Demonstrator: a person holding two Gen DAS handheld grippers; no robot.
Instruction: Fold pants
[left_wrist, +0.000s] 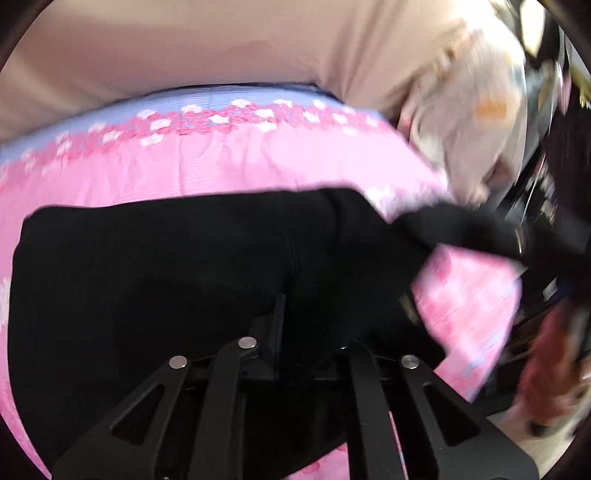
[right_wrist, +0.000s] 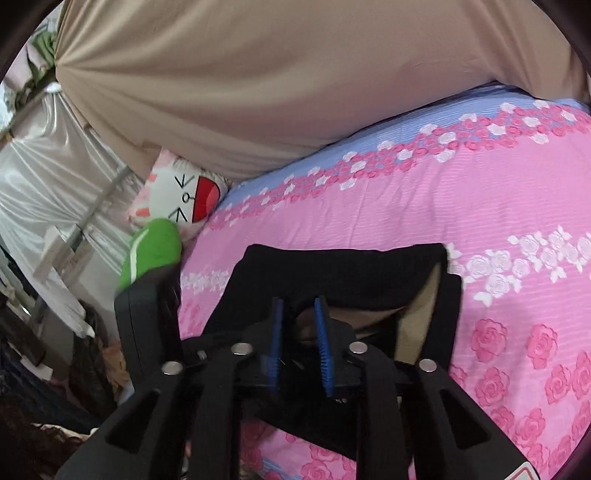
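Black pants (left_wrist: 166, 266) lie spread on a pink flowered bedsheet (left_wrist: 184, 177). In the left wrist view my left gripper (left_wrist: 291, 325) is low at the centre. Its dark fingers are closed together in the black cloth beside a seam, shut on the pants. A corner of the pants stretches to the right, blurred. In the right wrist view the pants (right_wrist: 351, 273) are bunched in front of my right gripper (right_wrist: 299, 328). Its blue pads (right_wrist: 277, 332) stand apart with dark cloth under the gap, not pressed. At the right the waistband gapes and shows a tan lining (right_wrist: 421, 306).
The bedsheet (right_wrist: 406, 206) has a blue flowered band along its far edge. Behind it hangs tan cloth (right_wrist: 258, 92). A cartoon-face cushion (right_wrist: 181, 199) and a green plush thing (right_wrist: 155, 243) lie at the bed's left end. A black tool housing (right_wrist: 147, 317) stands below them.
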